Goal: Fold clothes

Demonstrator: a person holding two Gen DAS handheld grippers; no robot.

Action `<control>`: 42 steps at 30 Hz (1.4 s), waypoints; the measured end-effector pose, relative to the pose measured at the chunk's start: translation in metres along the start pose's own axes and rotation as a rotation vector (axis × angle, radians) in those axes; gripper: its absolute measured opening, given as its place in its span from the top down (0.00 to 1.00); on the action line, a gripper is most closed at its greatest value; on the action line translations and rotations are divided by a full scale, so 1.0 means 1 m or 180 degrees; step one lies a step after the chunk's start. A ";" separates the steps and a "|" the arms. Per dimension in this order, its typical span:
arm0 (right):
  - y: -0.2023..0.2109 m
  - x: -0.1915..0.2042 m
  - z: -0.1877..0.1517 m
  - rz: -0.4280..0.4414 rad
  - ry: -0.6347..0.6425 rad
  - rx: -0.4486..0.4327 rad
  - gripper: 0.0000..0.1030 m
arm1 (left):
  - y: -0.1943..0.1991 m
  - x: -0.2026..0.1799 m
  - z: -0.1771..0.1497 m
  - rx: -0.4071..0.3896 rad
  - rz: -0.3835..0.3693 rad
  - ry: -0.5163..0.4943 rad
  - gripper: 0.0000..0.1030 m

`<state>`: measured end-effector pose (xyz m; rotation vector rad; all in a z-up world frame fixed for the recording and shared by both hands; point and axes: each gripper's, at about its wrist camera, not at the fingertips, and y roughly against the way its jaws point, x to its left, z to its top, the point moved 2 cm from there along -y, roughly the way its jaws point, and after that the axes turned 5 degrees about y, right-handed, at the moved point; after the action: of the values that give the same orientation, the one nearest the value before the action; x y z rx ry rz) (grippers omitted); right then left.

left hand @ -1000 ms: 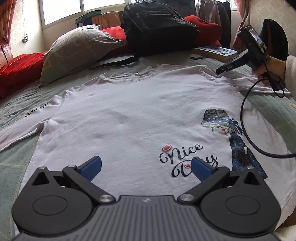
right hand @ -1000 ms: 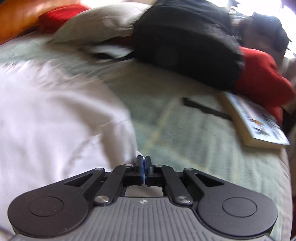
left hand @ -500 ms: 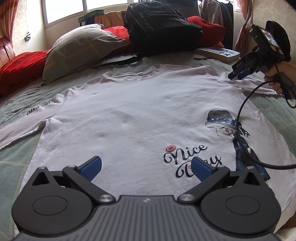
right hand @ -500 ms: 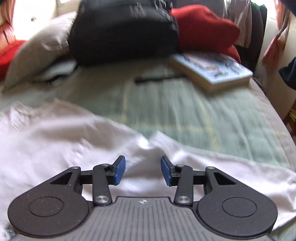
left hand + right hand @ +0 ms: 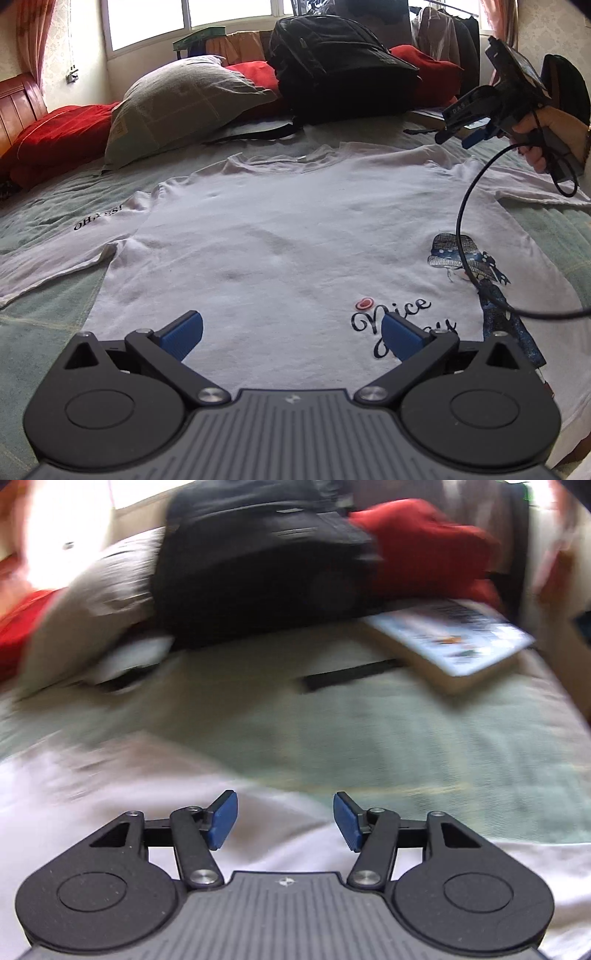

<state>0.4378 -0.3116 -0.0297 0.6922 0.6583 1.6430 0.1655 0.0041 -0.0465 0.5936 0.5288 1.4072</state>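
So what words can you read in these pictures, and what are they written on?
"OH,YES!" on the sleeve of the white shirt.
"Nice" on the shirt front; the word under it is partly hidden by the left gripper.
"DAS" on the right gripper.
The book cover is too blurred to read.

- The right tongs (image 5: 284,819), clamped shut on the white shirt (image 5: 295,236) a second ago, now gape wide.
- They have lifted off the right sleeve (image 5: 532,188).
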 end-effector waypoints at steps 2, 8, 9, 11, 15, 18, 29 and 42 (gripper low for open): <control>0.000 0.022 0.000 0.0317 0.0027 0.0087 0.39 | 0.000 0.002 -0.001 0.0000 0.0012 0.0012 0.01; -0.028 0.077 0.011 0.0698 0.0149 0.0238 0.39 | 0.000 0.013 -0.003 -0.0003 0.0073 0.0079 0.01; -0.038 0.083 0.014 0.0713 0.0155 0.0315 0.39 | 0.000 0.015 -0.003 -0.0004 0.0083 0.0095 0.01; -0.060 0.091 0.015 0.0589 0.0176 0.0467 0.39 | 0.000 0.020 -0.004 -0.0005 0.0097 0.0129 0.01; -0.087 0.097 0.027 0.0501 0.0234 0.0240 0.29 | 0.000 0.028 -0.004 -0.0010 0.0122 0.0180 0.01; -0.105 0.103 0.038 0.0530 0.0254 0.0147 0.11 | 0.002 0.033 -0.003 -0.0029 0.0132 0.0207 0.01; -0.032 0.100 0.037 0.0694 0.0222 0.0163 0.07 | -0.006 0.053 -0.006 0.0008 0.0187 0.0336 0.01; -0.098 0.085 0.038 0.0282 0.0251 0.0211 0.00 | -0.005 0.060 -0.007 0.0012 0.0194 0.0384 0.01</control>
<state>0.5177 -0.2100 -0.0691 0.7161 0.7509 1.7437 0.1704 0.0641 -0.0545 0.5338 0.6136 1.5066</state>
